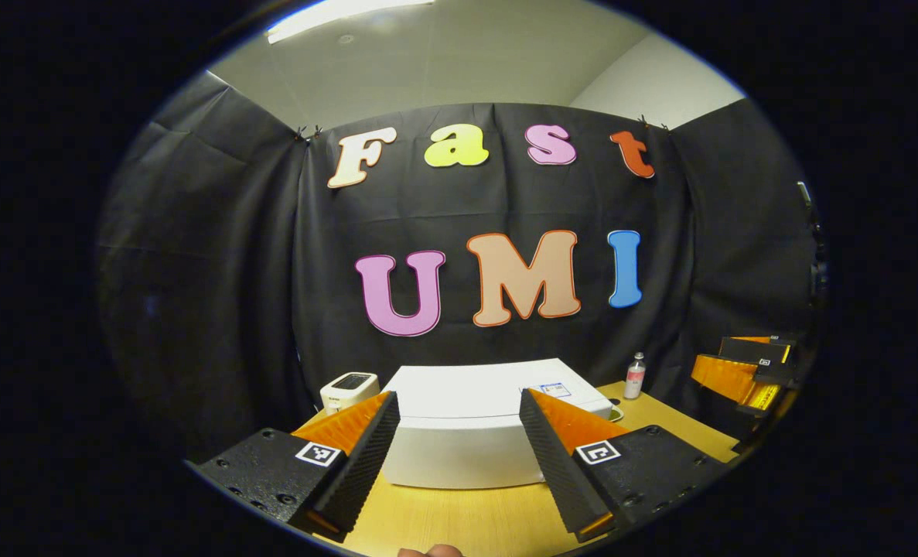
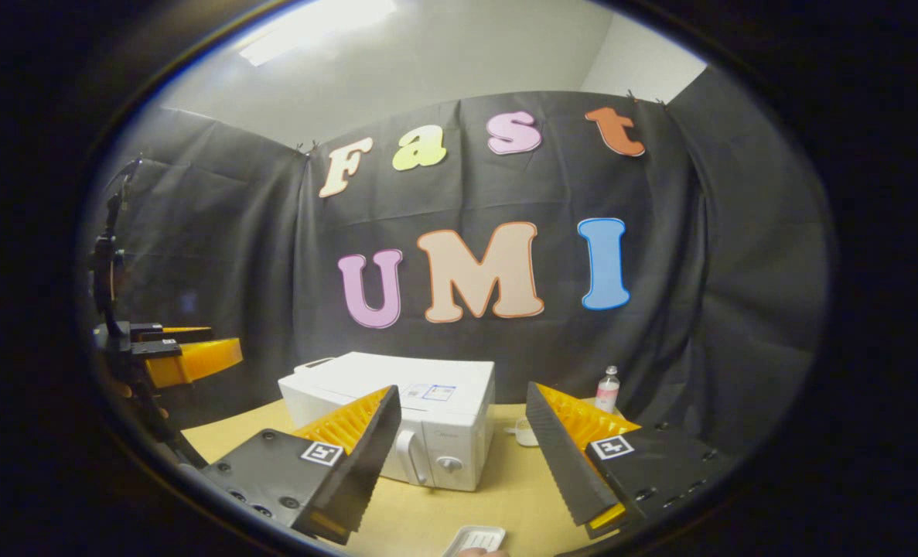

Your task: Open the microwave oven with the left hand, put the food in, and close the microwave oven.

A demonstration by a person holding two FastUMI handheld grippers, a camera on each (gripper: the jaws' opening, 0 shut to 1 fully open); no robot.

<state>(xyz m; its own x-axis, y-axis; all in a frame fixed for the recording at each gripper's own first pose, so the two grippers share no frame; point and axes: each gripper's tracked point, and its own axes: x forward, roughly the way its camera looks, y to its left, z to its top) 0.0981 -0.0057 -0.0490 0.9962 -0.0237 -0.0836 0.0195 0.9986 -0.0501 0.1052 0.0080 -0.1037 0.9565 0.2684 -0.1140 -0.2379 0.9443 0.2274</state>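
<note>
The white microwave stands on the wooden table, straight ahead of my left gripper, which is open and holds nothing. In the right gripper view the microwave shows its front corner, door closed, with a vertical handle and a knob. A white ribbed tray lies on the table at the bottom edge, below my right gripper, which is open and empty. Whether the tray holds food is hidden. The left gripper hovers off to the microwave's left.
A small clear bottle stands at the back right by the black cloth wall, with a little white cup near it. A small white device sits left of the microwave. The right gripper hangs at the table's right side.
</note>
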